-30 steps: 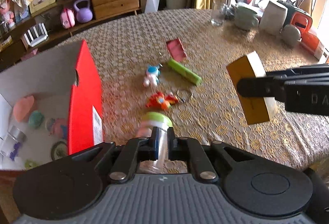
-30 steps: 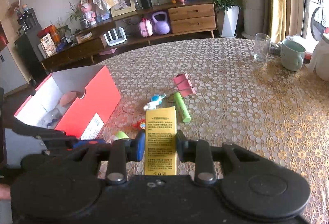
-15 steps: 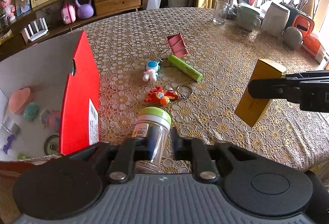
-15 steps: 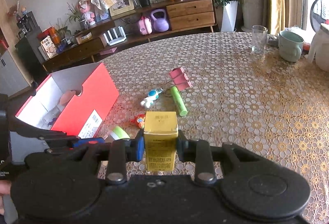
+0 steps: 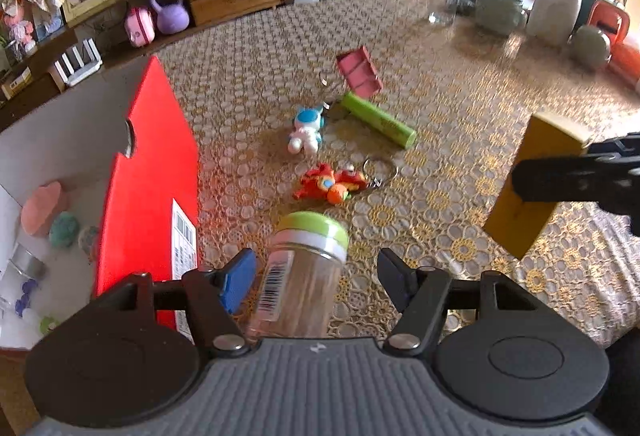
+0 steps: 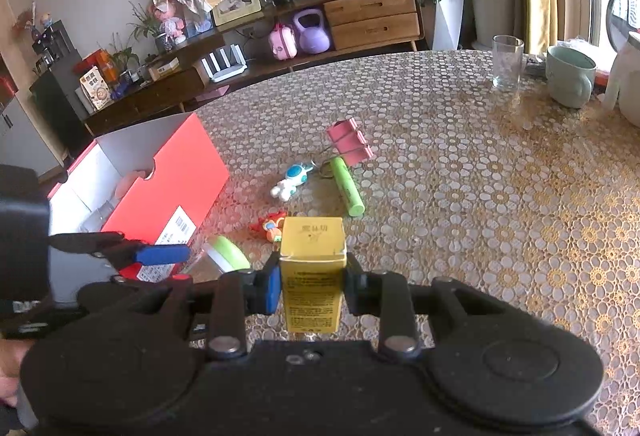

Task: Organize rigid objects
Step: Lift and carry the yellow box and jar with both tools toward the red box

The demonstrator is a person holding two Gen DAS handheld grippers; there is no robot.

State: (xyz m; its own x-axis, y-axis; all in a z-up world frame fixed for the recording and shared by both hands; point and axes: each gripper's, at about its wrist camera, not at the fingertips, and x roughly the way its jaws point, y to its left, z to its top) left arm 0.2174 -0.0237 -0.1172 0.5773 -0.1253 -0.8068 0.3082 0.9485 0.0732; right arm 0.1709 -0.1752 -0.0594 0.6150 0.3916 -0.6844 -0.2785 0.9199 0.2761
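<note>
My left gripper [image 5: 316,278] is open, its jaws spread on either side of a clear jar with a green lid [image 5: 300,276], not touching it. The jar leans beside the red box [image 5: 152,187] and also shows in the right wrist view [image 6: 226,254]. My right gripper [image 6: 310,284] is shut on a yellow carton [image 6: 313,268], held above the table; it also shows in the left wrist view [image 5: 528,187]. On the table lie a blue-white robot toy [image 5: 306,129], a green tube [image 5: 378,119], an orange toy with a keyring [image 5: 332,183] and pink clips [image 5: 358,71].
The open red box [image 6: 160,187] at the left holds several small items. A glass [image 6: 506,61], a green mug [image 6: 568,75] and white containers stand at the table's far right. A sideboard with a purple kettlebell [image 6: 312,31] stands behind the table.
My left gripper has opened and let go of the jar. The yellow carton in my right gripper has tipped more upright and moved slightly right.
</note>
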